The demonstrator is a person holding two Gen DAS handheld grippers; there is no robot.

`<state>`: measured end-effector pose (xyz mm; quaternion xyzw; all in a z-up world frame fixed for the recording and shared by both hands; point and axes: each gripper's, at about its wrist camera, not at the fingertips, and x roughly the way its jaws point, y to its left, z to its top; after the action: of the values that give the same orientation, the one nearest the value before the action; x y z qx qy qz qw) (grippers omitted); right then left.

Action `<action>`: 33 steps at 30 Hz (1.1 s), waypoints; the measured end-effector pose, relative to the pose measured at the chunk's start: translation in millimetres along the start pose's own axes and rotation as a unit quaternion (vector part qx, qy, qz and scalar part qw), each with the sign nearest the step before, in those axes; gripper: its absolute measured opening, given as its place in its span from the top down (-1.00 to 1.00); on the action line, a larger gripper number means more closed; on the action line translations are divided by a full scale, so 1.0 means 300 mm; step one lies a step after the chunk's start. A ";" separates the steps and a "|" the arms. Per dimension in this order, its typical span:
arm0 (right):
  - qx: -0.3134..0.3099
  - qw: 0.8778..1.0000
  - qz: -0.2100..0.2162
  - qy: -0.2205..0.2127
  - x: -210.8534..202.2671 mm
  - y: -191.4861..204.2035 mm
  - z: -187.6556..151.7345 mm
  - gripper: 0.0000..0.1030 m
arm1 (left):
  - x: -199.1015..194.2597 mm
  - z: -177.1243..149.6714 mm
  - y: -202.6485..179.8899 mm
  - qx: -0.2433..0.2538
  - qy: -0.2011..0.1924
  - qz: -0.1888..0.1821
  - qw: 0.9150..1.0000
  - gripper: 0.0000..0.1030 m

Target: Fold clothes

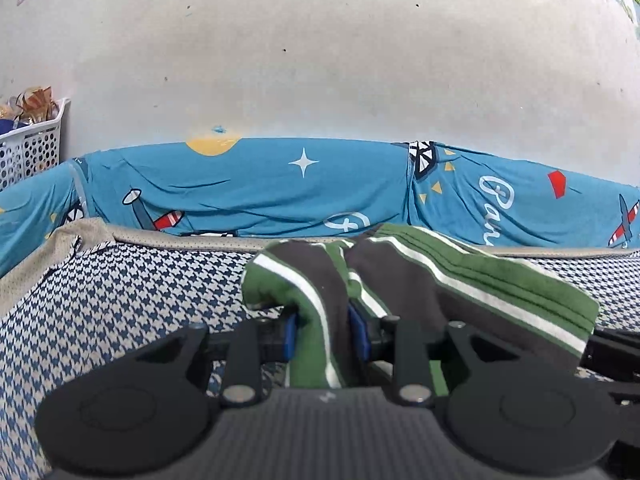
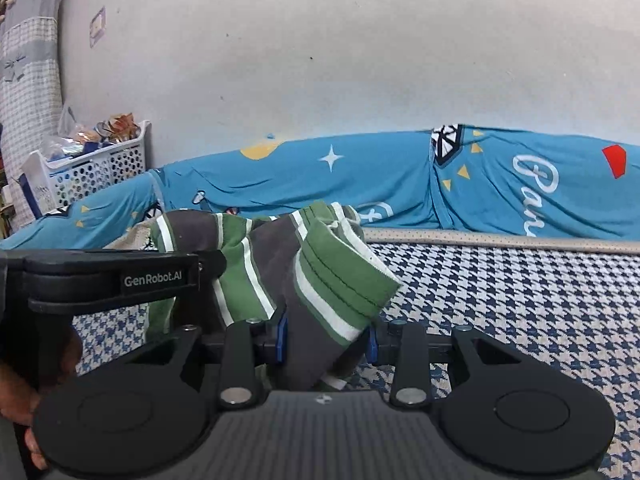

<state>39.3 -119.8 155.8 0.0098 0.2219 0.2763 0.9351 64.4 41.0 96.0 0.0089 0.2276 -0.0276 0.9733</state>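
Jaws of both grippers [image 1: 322,336] [image 2: 326,334] — clamping striped garment [image 1: 400,280]

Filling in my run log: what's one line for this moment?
left tool: shut on striped garment | right tool: shut on striped garment | garment: bunched above houndstooth cover

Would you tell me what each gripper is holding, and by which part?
Both hold the striped garment: left gripper pinches a bunched fold, right gripper pinches near its green hem.

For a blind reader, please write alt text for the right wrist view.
The right gripper clamps a green, grey and white striped garment above a houndstooth cover. The left gripper holds it too, before a blue sheet.
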 end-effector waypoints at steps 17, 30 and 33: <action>0.051 0.993 -0.071 0.085 0.187 -0.035 -0.089 0.14 | 0.220 0.019 0.110 0.013 0.042 0.036 0.998 0.51; 0.057 0.994 -0.089 0.033 0.073 -0.115 -0.034 -0.04 | 0.253 -0.028 0.237 -0.051 0.081 0.049 0.994 0.42; 0.027 0.997 -0.063 0.030 0.074 -0.074 -0.038 -0.04 | 0.264 -0.042 0.222 -0.053 0.087 0.035 0.994 0.24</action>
<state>62.7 -128.3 133.3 0.0124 0.2579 0.2106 0.9429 133.6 103.9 49.9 -0.0323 0.3117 0.0196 0.9494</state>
